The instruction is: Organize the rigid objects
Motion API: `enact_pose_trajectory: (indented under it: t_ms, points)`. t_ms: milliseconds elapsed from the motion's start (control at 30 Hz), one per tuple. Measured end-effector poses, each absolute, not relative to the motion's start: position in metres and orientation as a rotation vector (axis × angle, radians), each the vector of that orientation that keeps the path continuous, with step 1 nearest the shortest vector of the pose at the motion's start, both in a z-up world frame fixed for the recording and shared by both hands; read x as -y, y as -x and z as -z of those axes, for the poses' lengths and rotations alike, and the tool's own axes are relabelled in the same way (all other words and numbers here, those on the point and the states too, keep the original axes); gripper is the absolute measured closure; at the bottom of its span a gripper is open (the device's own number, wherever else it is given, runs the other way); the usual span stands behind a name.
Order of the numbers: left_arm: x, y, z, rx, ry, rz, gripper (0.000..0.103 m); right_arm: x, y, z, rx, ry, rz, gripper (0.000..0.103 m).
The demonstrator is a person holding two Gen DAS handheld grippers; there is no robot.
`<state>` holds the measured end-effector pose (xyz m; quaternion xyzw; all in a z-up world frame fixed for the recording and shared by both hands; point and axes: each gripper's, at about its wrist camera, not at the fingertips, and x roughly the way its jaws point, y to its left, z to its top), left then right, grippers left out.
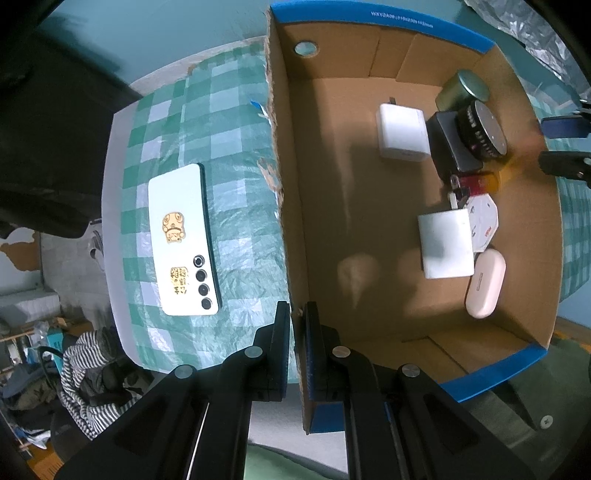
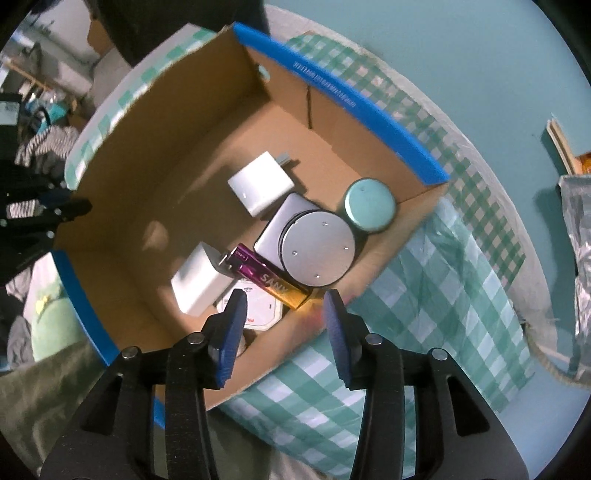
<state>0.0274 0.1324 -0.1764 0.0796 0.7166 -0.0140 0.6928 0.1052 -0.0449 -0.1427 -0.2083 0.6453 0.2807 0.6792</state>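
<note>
A cardboard box with a blue rim point(image 1: 369, 14) stands on the green checked cloth. My left gripper point(image 1: 297, 314) is shut on the near edge of its torn side wall. A white phone point(image 1: 183, 243) lies face down on the cloth outside that wall. In the box lie two white chargers point(image 2: 260, 188) point(image 2: 201, 282), a silver round disc point(image 2: 317, 247) on a grey case, a teal tin point(image 2: 369, 205), a white octagonal piece point(image 2: 255, 310) and a pink case point(image 1: 485, 282). My right gripper point(image 2: 284, 301) hangs open above a purple-and-gold battery pack point(image 2: 271, 280), which rests in the box, untouched.
The checked cloth point(image 2: 424, 295) covers a round table whose edge curves close around the box. A crinkled silver bag point(image 2: 580, 240) lies at the far right. Striped clothing point(image 1: 85, 369) and clutter sit on the floor beyond the table edge.
</note>
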Motion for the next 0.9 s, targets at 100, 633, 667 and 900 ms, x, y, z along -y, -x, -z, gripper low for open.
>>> enact_pose_trajectory:
  t_ms: [100,633,667,900]
  points:
    - [-0.131,-0.03,0.17,-1.584,-0.175,0.029,0.096,0.053,-0.106,0.128,-1.408,0.43,-0.61,0.045]
    - [-0.123,-0.056,0.111,-1.43,-0.076,-0.035,0.086,0.115,-0.104,0.045,-1.208,0.219,-0.358,0.035]
    - [-0.12,-0.058,0.106,-1.414,-0.073,-0.033,0.072,0.119,-0.103,0.041,-1.197,0.207,-0.34,0.034]
    - [-0.093,-0.062,0.066,-1.284,-0.089,0.014,0.041,0.154,-0.092,0.014,-1.111,0.084,-0.216,0.034]
